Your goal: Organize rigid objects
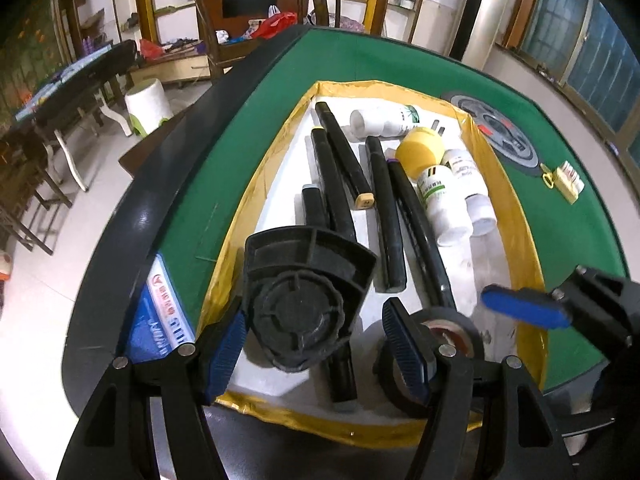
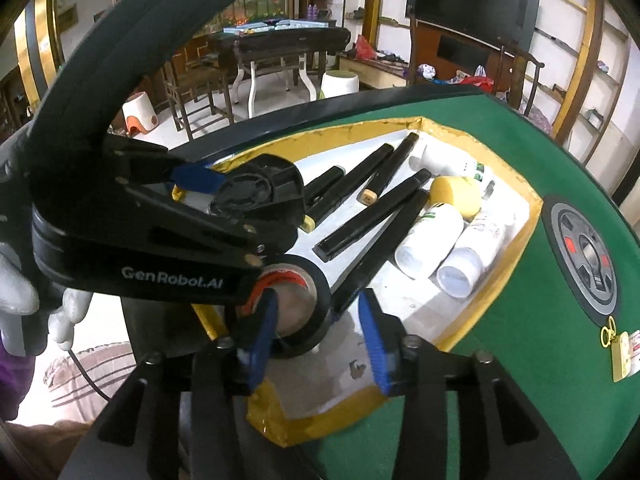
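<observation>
A black ribbed plastic caster housing [image 1: 304, 300] [image 2: 256, 194] hangs tilted over the near end of the tray, and my left gripper [image 1: 314, 320] [image 2: 240, 212] is shut on it. The tray [image 1: 500, 168] [image 2: 532, 216] is white inside with a yellow taped rim. It holds several black markers [image 1: 344, 152] [image 2: 372, 216], white bottles [image 1: 440, 200] [image 2: 428, 240] and a yellow ball [image 1: 420, 148]. A black tape roll [image 2: 312, 280] [image 1: 452, 318] lies at the tray's near edge. My right gripper [image 2: 319, 300] is open, one pad in the roll's hole and the other clear of its outer wall.
The tray sits on a green felt table with a black rim [image 1: 180, 152]. A grey round disc [image 1: 496, 132] and a yellow tagged small box [image 1: 564, 178] lie to the tray's right. A blue packet [image 1: 160, 316] lies to its left. A white-gloved hand [image 2: 16, 296] holds the left gripper.
</observation>
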Available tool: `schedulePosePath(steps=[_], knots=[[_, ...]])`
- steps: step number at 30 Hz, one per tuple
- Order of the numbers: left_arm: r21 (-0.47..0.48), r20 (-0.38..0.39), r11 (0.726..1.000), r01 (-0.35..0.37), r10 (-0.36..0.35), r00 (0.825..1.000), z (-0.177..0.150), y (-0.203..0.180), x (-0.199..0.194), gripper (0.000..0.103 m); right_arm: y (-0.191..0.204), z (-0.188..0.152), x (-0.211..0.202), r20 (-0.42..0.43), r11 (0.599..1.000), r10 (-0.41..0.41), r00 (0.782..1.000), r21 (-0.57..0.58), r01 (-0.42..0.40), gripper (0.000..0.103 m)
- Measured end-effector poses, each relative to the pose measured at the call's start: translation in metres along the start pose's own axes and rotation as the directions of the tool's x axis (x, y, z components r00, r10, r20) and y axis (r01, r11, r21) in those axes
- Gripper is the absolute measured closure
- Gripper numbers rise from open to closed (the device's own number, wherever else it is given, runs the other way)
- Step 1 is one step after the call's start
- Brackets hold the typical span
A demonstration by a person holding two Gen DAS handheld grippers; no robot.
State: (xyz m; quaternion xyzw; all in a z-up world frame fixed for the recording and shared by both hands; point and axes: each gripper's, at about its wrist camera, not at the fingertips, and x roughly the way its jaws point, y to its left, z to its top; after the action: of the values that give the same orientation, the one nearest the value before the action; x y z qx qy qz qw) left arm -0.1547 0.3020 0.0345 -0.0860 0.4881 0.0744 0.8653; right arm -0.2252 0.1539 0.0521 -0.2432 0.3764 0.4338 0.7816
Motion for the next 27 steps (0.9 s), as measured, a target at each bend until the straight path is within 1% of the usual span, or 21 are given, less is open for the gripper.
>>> schedulePosePath(steps=[1,6,9,12,14,15,17,20,21,22,23,24,25,26,27], knots=[[0.007,-0.001,1.0,-0.01,0.01,1.0,-0.001,-0.001,-0.001,0.031,0.001,-0.001,-0.002,0.003,1.0,0.0,1.0,-0.003,0.0,0.057],[0.035,-0.019,0.999,-0.032,0.033,0.999,-0.007,-0.003,-0.004,0.031,0.001,-0.008,-0.012,0.034,1.0,-0.027,0.999,-0.014,0.028,0.056],[0.062,-0.015,0.996,-0.057,0.058,0.998,-0.012,-0.009,-0.011,0.031,-0.005,-0.014,-0.023,0.063,0.999,-0.033,0.997,0.012,0.032,0.056],[0.076,-0.009,0.995,-0.063,0.064,0.998,-0.015,-0.014,-0.016,0.031,-0.015,-0.02,-0.033,0.09,0.998,-0.036,0.995,0.056,0.031,0.056],[0.076,-0.001,0.996,-0.046,0.046,0.999,-0.017,-0.016,-0.019,0.031,-0.022,-0.024,-0.04,0.105,0.996,-0.039,0.994,0.083,0.031,0.056],[0.066,0.004,0.998,-0.023,0.023,1.0,-0.018,-0.017,-0.022,0.031,-0.026,-0.027,-0.044,0.114,0.995,-0.044,0.992,0.099,0.033,0.056],[0.04,0.037,0.999,0.025,-0.026,0.999,-0.018,-0.016,-0.029,0.031,-0.031,-0.03,-0.049,0.125,0.991,-0.053,0.991,0.126,0.037,0.055],[0.007,0.15,0.997,0.075,-0.075,0.986,-0.017,-0.017,-0.052,0.031,-0.044,-0.037,-0.056,0.144,0.982,-0.062,0.988,0.185,0.035,0.054],[-0.004,0.217,0.995,0.095,-0.092,0.972,-0.017,-0.017,-0.065,0.031,-0.05,-0.04,-0.058,0.15,0.976,-0.068,0.986,0.214,0.035,0.053],[-0.015,0.274,0.995,0.101,-0.093,0.957,-0.017,-0.016,-0.076,0.031,-0.053,-0.042,-0.06,0.156,0.971,-0.074,0.985,0.234,0.036,0.052],[-0.028,0.357,0.995,0.097,-0.081,0.931,-0.019,-0.016,-0.091,0.031,-0.057,-0.044,-0.062,0.163,0.966,-0.08,0.983,0.255,0.037,0.052],[-0.042,0.459,0.996,0.081,-0.053,0.887,-0.023,-0.017,-0.111,0.03,-0.06,-0.046,-0.064,0.17,0.962,-0.085,0.982,0.271,0.036,0.052],[-0.054,0.528,0.996,0.065,-0.027,0.849,-0.029,-0.018,-0.124,0.021,-0.062,-0.048,-0.066,0.176,0.958,-0.089,0.98,0.285,0.036,0.052],[-0.068,0.623,0.996,0.052,0.001,0.782,-0.036,-0.02,-0.144,0.014,-0.065,-0.05,-0.069,0.186,0.952,-0.097,0.978,0.303,0.037,0.052],[-0.075,0.677,0.996,0.055,0.011,0.736,-0.041,-0.022,-0.155,0.0,-0.067,-0.051,-0.072,0.193,0.949,-0.105,0.976,0.312,0.041,0.052]])
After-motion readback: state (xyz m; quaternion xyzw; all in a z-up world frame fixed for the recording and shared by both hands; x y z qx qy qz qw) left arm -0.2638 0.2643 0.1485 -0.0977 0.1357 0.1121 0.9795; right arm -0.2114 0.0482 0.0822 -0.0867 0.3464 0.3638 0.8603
